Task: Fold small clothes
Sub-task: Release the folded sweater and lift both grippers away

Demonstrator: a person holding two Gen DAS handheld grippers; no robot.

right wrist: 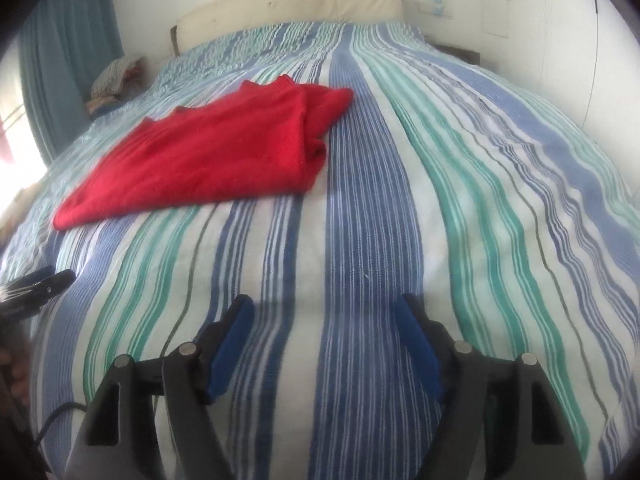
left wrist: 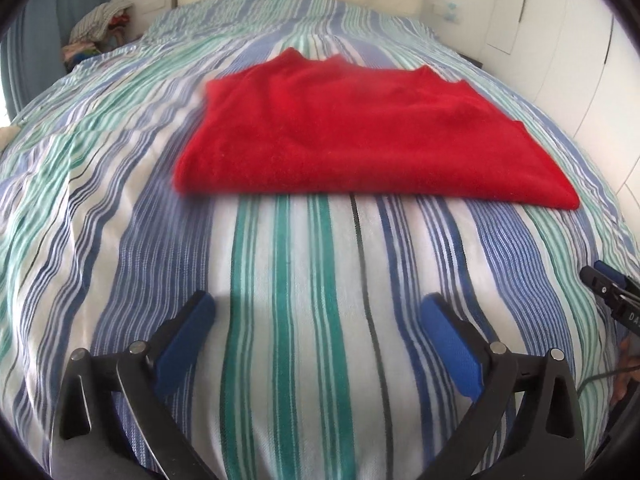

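A red knit garment lies folded flat on the striped bedspread, ahead of my left gripper. In the right wrist view the garment lies ahead and to the left. My left gripper is open and empty, well short of the garment's near edge. My right gripper is open and empty, over bare bedspread to the right of the garment. Each gripper shows at the edge of the other's view: the right gripper and the left gripper.
A cream headboard stands at the far end of the bed. A pile of other clothes sits at the far left beside a blue curtain. White wardrobe doors run along the right.
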